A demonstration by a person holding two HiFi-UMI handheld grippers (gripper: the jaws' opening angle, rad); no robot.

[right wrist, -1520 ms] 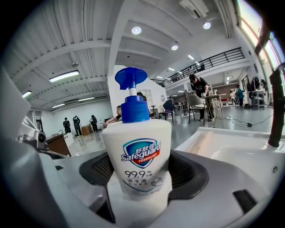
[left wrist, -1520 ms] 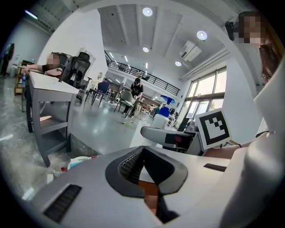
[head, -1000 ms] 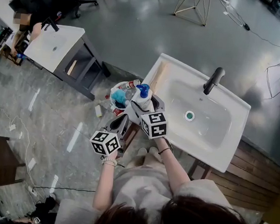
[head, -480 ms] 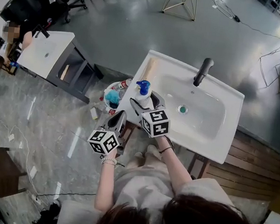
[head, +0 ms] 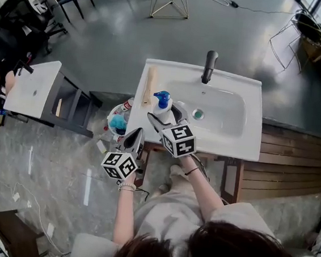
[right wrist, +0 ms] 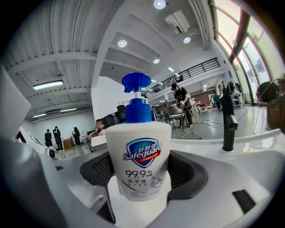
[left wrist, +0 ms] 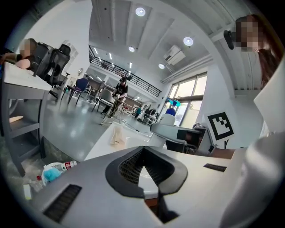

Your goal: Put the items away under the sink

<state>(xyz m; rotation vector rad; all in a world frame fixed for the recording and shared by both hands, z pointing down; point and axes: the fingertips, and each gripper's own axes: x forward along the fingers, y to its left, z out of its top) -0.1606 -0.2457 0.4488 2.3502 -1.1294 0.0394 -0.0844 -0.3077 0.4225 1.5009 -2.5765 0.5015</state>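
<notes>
White sink (head: 230, 112) below, with a bucket (head: 109, 120) of items on the floor just left of it. Right tongs (head: 164, 118) clamped on an upright soap bottle (head: 161, 109) at the sink's left rim. Left tongs (head: 134, 140) pressed together on nothing, near the sink's front left corner.

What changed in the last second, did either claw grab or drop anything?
Nothing was taken or let go. Only the head view swung, so the sink looks turned. The right claw stays shut on the soap bottle at the sink's front left edge; the left claw stays shut and empty beside that corner.
</notes>
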